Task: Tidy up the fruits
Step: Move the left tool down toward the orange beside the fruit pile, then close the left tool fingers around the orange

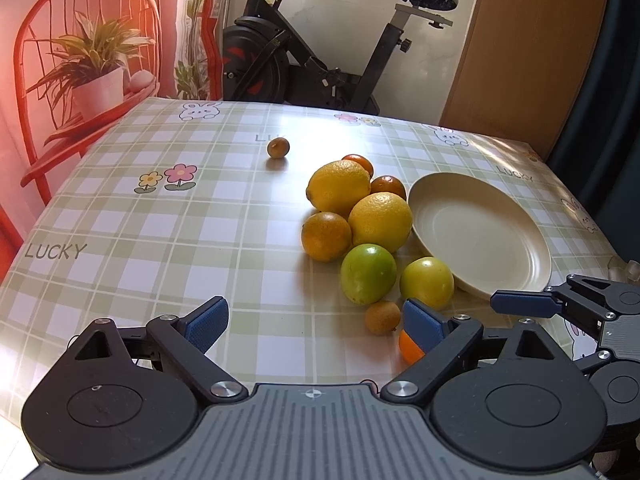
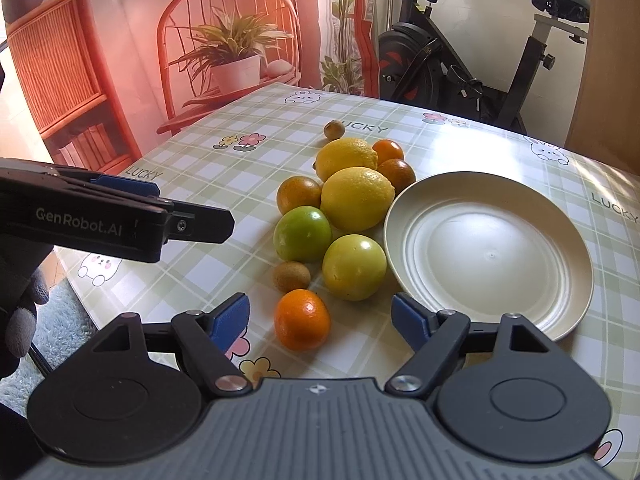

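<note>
Beside the plate (image 2: pixel 568 312), right gripper (image 2: pixel 320 320) gapes around the orange (image 2: pixel 302 319) (untouched); left gripper (image 1: pixel 316 320) wide, empty

Right tool (image 2: pixel 320 316): we see its blue pads spread wide, touching nothing, with the orange mandarin (image 2: pixel 302 319) just ahead between them.
Left tool (image 2: pixel 160 208): we see it side-on at the left edge, above the tabletop (image 2: pixel 192 272), apart from the fruit.
Plate (image 2: pixel 488 256): cream, bare, right of the pile.
Pile: we count two lemons (image 2: pixel 356 199), two green fruits (image 2: pixel 303 233), three darker oranges (image 2: pixel 298 194) and a small brown fruit (image 2: pixel 291 276), bunched together.
Stray: another small brown fruit (image 2: pixel 334 129) lies just behind the pile.
</note>
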